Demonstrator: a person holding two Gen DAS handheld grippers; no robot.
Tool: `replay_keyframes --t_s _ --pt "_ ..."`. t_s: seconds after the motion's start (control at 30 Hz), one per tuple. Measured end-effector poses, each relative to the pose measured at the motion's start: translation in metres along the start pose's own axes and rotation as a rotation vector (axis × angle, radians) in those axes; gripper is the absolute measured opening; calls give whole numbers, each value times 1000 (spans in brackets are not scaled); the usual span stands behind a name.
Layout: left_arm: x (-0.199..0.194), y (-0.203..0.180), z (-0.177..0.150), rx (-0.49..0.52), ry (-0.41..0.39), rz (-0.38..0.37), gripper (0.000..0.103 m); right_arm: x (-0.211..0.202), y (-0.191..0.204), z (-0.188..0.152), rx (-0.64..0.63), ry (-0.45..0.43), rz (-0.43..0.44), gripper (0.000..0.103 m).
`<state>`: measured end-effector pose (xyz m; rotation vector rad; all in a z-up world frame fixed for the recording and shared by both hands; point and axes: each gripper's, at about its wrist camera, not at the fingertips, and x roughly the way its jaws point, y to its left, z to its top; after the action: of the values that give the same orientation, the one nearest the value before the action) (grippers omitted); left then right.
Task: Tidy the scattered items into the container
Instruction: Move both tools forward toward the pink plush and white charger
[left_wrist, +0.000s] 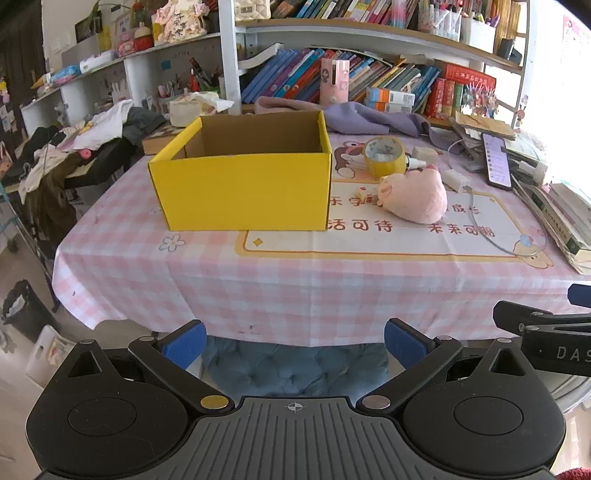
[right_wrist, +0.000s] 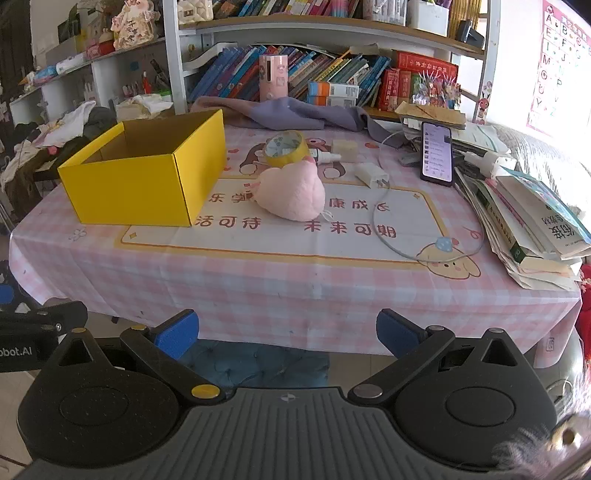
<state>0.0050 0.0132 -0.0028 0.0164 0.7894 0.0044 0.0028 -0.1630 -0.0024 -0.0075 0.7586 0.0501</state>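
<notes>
The table (left_wrist: 295, 295) under its pink checked cloth fills everything ahead of both grippers, and its near edge sits just beyond their fingertips, so neither tool is over the surface yet. On it, the biggest thing is the yellow box (left_wrist: 243, 192), open-topped and, as far as I can see inside, with nothing in it; it stands straight ahead of the left gripper (left_wrist: 295, 343) and ahead and off to the left of the right gripper (right_wrist: 288, 336). Next in size is the pink plush toy (right_wrist: 291, 192), lying almost dead ahead of the right gripper, well out on the cloth and just to the right of the box. Behind the toy, farther from the grippers, stands the yellow tape roll (right_wrist: 286, 147), close against the plush, with a small white bottle (right_wrist: 325, 157) lying just beside it and a white charger (right_wrist: 371, 173) with its trailing cable to the right. Both grippers have their blue pads spread as wide as they go, with nothing between them, tilted down toward the table. I'd say the tidying hasn't properly begun: this is the approach to a first pick. The plush looks the natural first target for the right gripper, which needs to reach forward, straddle the soft body with its wide jaws, squeeze, then carry it left over the box rim.
</notes>
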Motion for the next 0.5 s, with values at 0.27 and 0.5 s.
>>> replay_keyframes --t_s 0.27,0.5 --pt "-2 -2 1 8 -22 -15 103 0 1 -1 -15 -15 6 103" --pt "0 -2 1 15 -11 2 103 1 3 1 -17 -15 15 103"
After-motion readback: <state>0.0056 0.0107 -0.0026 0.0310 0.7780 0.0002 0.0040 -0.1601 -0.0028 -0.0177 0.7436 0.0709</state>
